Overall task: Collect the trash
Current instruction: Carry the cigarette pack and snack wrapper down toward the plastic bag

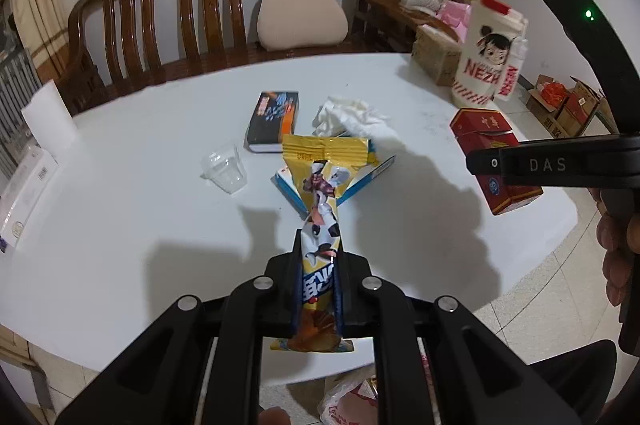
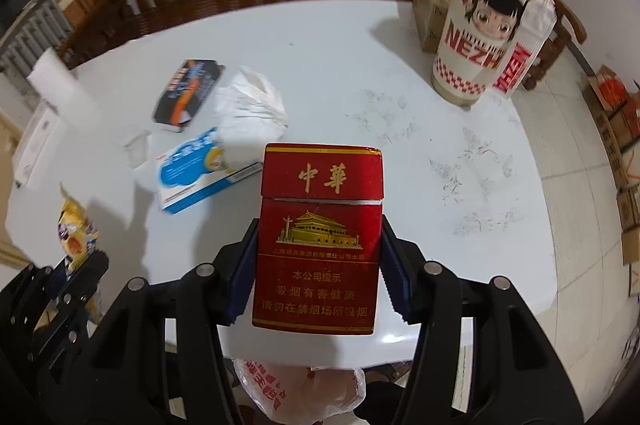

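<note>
A round white table (image 1: 120,193) was seen before a dark wooden bench (image 1: 168,21) bearing a beige cushion (image 1: 302,13), against a pale wall; the floor was tiled. A yellow snack wrapper (image 1: 320,221) was pinched flat in the closed left gripper (image 1: 318,257), above the table. A red cigarette pack (image 2: 318,237) was clamped between the pads of the right gripper (image 2: 318,265). A crumpled tissue (image 1: 348,117), a blue-and-white box (image 2: 200,173), a dark box (image 1: 274,121), a clear plastic cup (image 1: 224,167) and a tall printed cup (image 2: 484,25) were left on the tabletop. A plastic bag (image 2: 300,389) was visible below the table's edge.
</note>
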`<action>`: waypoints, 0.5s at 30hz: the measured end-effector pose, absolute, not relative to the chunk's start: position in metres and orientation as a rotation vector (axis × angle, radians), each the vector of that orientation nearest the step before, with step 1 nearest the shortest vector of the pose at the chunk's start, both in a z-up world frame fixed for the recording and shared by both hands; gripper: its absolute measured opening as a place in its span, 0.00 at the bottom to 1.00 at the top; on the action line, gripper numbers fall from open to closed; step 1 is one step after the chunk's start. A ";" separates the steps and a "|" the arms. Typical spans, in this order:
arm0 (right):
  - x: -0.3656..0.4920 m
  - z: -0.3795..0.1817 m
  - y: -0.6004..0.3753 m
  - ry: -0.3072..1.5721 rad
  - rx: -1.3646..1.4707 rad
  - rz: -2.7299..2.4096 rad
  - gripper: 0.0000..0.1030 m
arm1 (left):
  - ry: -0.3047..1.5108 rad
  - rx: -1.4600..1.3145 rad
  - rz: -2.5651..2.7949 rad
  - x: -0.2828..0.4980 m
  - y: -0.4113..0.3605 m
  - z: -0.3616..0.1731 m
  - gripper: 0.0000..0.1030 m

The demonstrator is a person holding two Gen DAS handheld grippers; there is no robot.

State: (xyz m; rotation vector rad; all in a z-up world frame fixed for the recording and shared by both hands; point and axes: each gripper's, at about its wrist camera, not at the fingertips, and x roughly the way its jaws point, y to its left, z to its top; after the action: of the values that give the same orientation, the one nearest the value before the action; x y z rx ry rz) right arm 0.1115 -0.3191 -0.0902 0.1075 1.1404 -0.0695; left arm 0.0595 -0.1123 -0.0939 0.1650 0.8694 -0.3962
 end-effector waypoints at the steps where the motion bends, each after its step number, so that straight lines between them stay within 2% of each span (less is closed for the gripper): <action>1: 0.112 -0.086 -0.317 1.133 0.099 -0.062 0.52 | 0.860 0.173 -0.393 0.054 -0.114 -0.089 0.11; 15: 0.030 -0.034 -0.309 1.040 0.001 0.086 0.52 | 0.814 0.180 -0.410 -0.003 -0.121 -0.060 0.11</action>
State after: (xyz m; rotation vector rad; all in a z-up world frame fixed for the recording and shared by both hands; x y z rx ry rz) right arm 0.0301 -0.3090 -0.0339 0.0012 1.0400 0.0860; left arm -0.0035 -0.1208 -0.0604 0.1797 0.8145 -0.4096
